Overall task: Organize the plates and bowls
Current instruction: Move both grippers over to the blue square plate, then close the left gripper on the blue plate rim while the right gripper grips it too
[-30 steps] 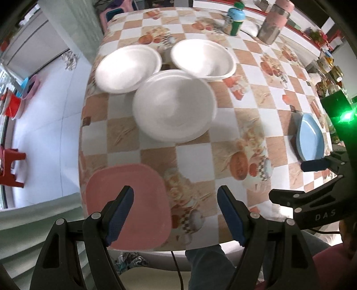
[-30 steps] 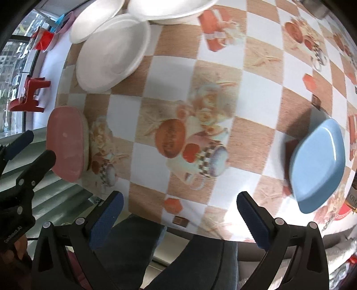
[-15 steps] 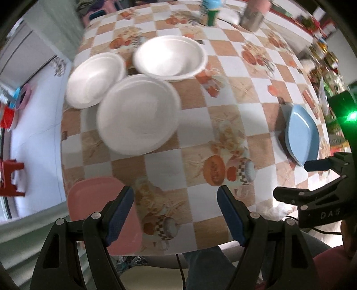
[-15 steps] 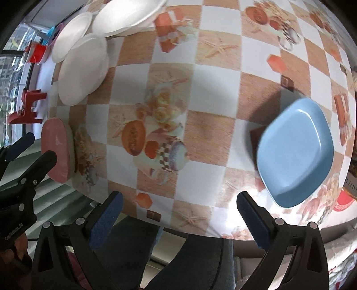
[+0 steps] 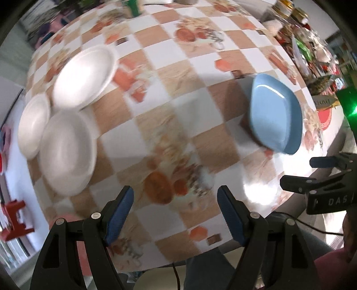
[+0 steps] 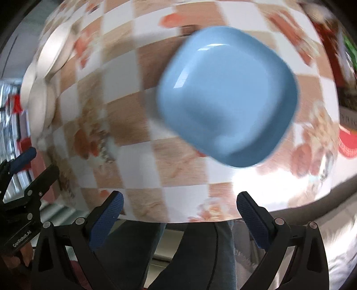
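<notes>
A blue square plate [image 6: 227, 96] lies on the checkered table, ahead of my right gripper [image 6: 178, 214], which is open and empty above the table's near edge. The plate also shows at the right of the left wrist view [image 5: 275, 113]. Three white dishes sit at the left: a bowl [image 5: 83, 75], a plate [image 5: 68, 151] and a smaller plate [image 5: 33, 125]. A pink square plate [image 5: 82, 252] lies at the near left corner, mostly hidden behind my left gripper's fingers. My left gripper [image 5: 175, 207] is open and empty above the table. Both views are blurred.
Jars and packets [image 5: 296, 20] crowd the table's far right edge. A green bottle [image 5: 133, 6] stands at the back. The person's legs [image 6: 200, 256] are under the near edge. Red stools [image 5: 13, 223] stand on the floor at left.
Both grippers have swung to the right. The blue plate now sits near the middle of the right wrist view and the white dishes have slid to the left. Both grippers stay open.
</notes>
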